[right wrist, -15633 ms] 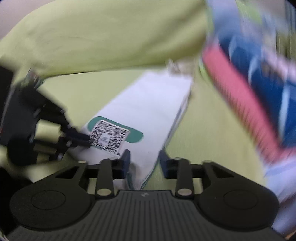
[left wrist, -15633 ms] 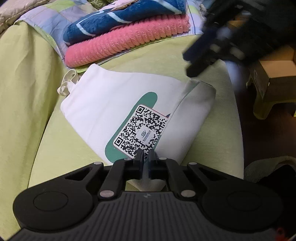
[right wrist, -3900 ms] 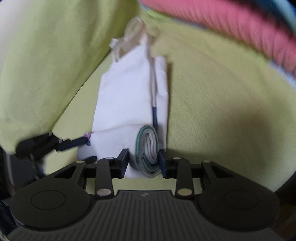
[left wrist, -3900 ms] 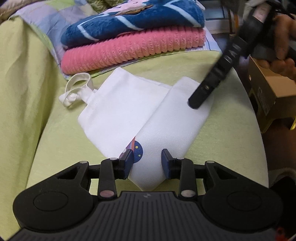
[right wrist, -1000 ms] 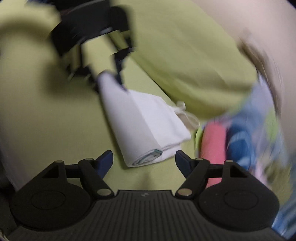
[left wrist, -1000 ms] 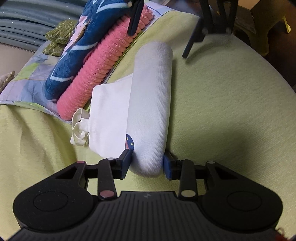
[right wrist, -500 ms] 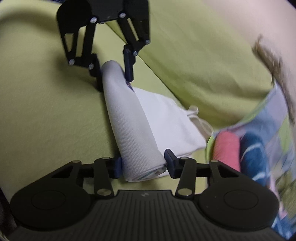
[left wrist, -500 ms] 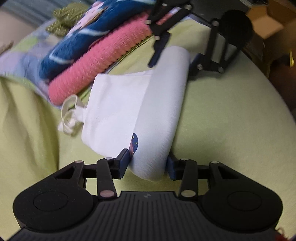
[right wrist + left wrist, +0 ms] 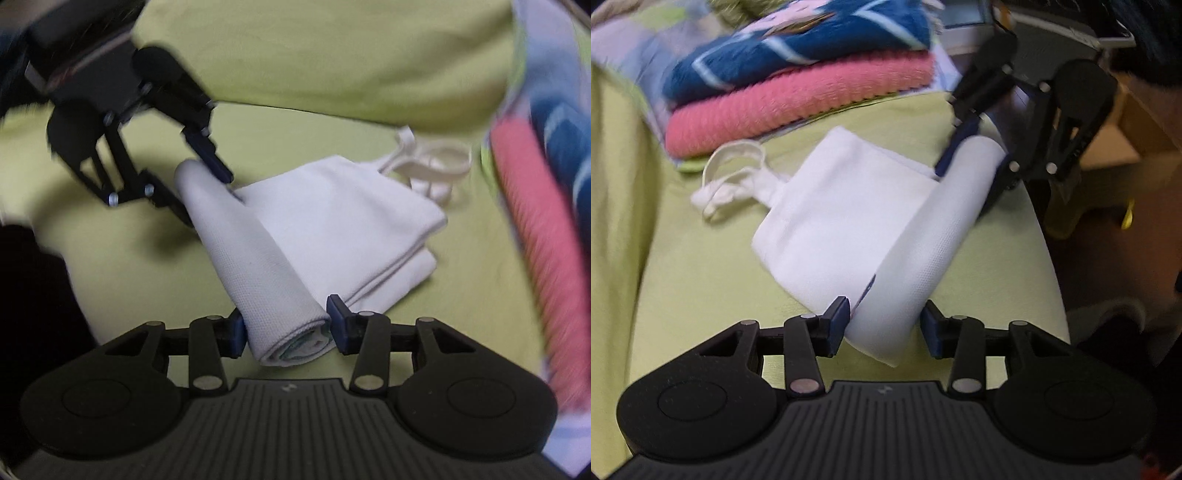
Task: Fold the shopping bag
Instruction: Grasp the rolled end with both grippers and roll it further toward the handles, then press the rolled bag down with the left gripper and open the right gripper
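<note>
Bag roll (image 9: 908,258) between both hand-held grippers

The shopping bag (image 9: 849,206) is being flanked at opposite roll ends by left tool (image 9: 884,326) and right tool (image 9: 286,328); folded blankets (image 9: 798,92) are lying behind it.

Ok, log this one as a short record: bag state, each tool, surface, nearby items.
bag: white shopping bag, partly rolled, rest flat, handles loose
left tool: around one end of the roll
right tool: around the other end
surface: green cushion
nearby: pink towel under blue towel
</note>
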The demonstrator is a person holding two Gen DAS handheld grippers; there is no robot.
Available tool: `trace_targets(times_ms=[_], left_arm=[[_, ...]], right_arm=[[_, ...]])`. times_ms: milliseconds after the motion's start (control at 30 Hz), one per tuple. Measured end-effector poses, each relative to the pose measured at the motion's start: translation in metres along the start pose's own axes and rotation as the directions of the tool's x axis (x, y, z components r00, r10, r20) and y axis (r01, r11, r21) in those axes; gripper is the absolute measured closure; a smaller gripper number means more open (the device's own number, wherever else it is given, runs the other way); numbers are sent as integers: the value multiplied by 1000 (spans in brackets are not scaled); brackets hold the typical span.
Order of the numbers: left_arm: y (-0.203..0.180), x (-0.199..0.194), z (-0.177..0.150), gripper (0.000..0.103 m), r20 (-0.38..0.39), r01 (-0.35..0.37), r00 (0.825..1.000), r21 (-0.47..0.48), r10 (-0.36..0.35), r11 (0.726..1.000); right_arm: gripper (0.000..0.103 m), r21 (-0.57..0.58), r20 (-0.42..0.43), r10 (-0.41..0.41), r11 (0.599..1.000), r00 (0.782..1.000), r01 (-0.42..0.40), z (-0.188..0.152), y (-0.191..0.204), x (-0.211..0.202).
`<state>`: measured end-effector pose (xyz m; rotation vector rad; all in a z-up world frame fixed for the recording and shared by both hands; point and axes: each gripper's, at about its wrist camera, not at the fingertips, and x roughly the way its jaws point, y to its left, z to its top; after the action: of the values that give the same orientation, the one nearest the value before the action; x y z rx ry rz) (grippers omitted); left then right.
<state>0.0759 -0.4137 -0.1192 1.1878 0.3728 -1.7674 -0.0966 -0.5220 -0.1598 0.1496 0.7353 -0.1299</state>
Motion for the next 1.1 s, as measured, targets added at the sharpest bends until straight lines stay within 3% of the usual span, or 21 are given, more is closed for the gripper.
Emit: trace_targets(times_ms=[200,600,833,933,1100], left_arm=[[25,5,5,53,-4,43,999,-127,-44,991],[50,7,4,49,24,68,998,-296,-64,953],[48,2,4,50,15,6,1000,-281,-2,960],[44,-1,4,56,-8,-50,999,-253,50,966],[31,-6,9,66,5,-90,996,-174,93,981]], right_arm=[[62,308,-7,158,940,987,-148,-1,-51,7],[63,588,18,231,785,973,-197,-11,-80,20],[64,684,22,230,706,973,-182,-13,-88,22],[64,730,21,224,662,974,-168,-13,-93,23],[66,760,6,215,634,976,-144,-11,-95,23]])
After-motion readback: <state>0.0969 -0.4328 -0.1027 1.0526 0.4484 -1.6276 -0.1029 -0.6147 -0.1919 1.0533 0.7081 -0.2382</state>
